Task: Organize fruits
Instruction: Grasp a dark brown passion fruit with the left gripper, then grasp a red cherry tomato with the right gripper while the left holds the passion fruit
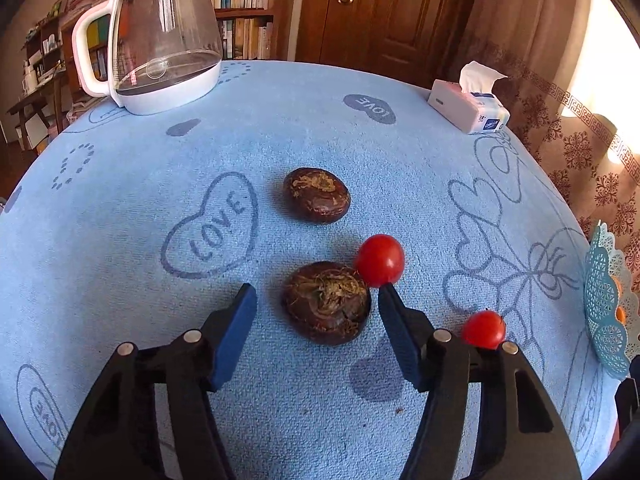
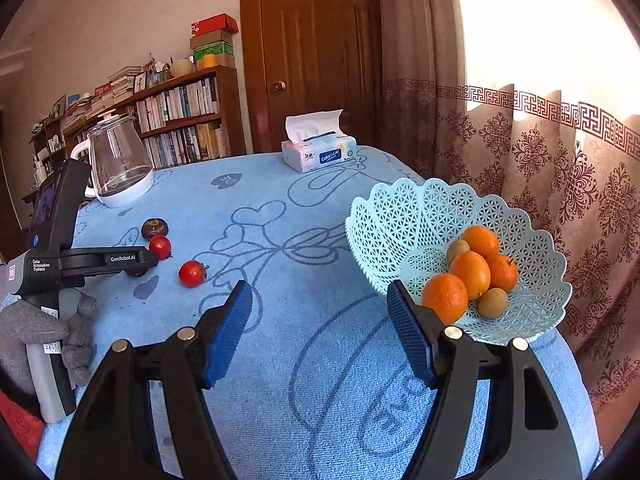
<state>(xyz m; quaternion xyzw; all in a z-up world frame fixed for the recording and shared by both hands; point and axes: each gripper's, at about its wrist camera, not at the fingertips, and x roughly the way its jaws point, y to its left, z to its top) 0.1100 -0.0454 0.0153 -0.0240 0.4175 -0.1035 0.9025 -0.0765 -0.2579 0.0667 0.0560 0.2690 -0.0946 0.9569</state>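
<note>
My left gripper [image 1: 316, 294] is open, its blue-padded fingers either side of a dark brown round fruit [image 1: 326, 303] on the blue tablecloth, not gripping it. A second brown fruit [image 1: 317, 195] lies farther back. A red tomato [image 1: 380, 260] sits by the right fingertip and another tomato [image 1: 483, 329] lies further right. My right gripper [image 2: 320, 292] is open and empty above the cloth. A pale blue lattice basket [image 2: 404, 216] to its right holds oranges [image 2: 470, 274] and small brown kiwis [image 2: 493, 303]. The left gripper [image 2: 132, 260] shows in the right wrist view beside both tomatoes [image 2: 192, 273].
A glass kettle [image 1: 160, 36] with a white handle stands at the table's back left. A tissue box [image 1: 468, 106] sits at the back right. The basket's rim [image 1: 604, 300] shows at the right edge of the left wrist view. A bookshelf, door and curtains are behind the table.
</note>
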